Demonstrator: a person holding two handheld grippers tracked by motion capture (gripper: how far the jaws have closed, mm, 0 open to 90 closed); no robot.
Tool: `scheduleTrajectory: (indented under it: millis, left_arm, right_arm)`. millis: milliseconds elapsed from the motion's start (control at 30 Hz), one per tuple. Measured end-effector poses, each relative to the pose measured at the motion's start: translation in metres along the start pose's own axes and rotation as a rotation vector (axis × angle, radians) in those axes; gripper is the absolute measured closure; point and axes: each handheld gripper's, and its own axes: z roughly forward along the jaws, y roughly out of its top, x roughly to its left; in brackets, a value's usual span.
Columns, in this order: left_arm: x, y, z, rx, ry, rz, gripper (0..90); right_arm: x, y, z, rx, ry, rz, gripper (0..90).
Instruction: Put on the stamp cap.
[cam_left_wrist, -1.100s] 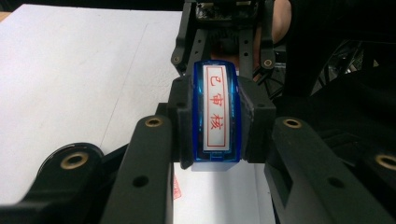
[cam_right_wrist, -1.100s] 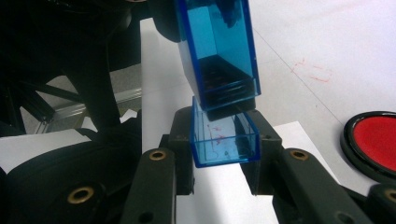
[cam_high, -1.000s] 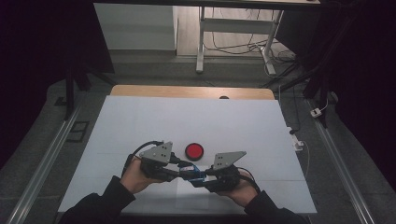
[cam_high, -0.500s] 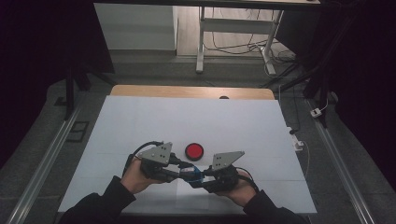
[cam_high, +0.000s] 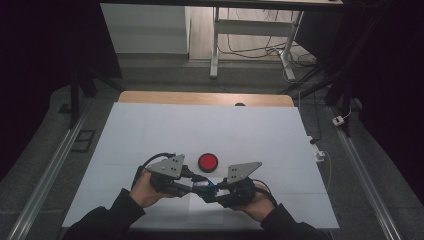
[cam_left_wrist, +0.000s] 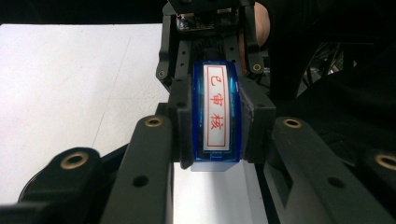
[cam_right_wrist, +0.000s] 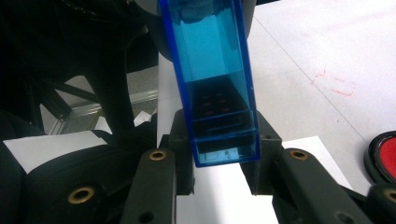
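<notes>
White worktop under dim light, and nothing has shifted over the last second: both hands stay put, so the work seems paused mid-hold. Left hand-held gripper and right hand-held gripper each clamp one end of the translucent blue plastic stamp near the front edge; beyond sits a round red ink pad.
</notes>
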Motion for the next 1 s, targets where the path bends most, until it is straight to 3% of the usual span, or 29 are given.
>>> scheduleTrajectory:
  millis: [533,667,1000]
  left_arm:
    - [0.0054,-0.0068,0.0006,-0.071,-0.043,-0.041,70.5]
    - [0.0051,-0.0058,0.0010,-0.056,-0.026,-0.041,70.3]
    - [0.0038,-0.0038,-0.0026,-0.040,0.020,-0.060,70.4]
  right_arm:
    - [0.0008,0.0017,-0.0036,-0.021,0.014,-0.023,68.3]
    - [-0.0005,0.0007,-0.0030,-0.021,0.009,-0.006,67.6]
    - [0.0002,0.0002,-0.0046,-0.003,-0.061,0.009,60.9]
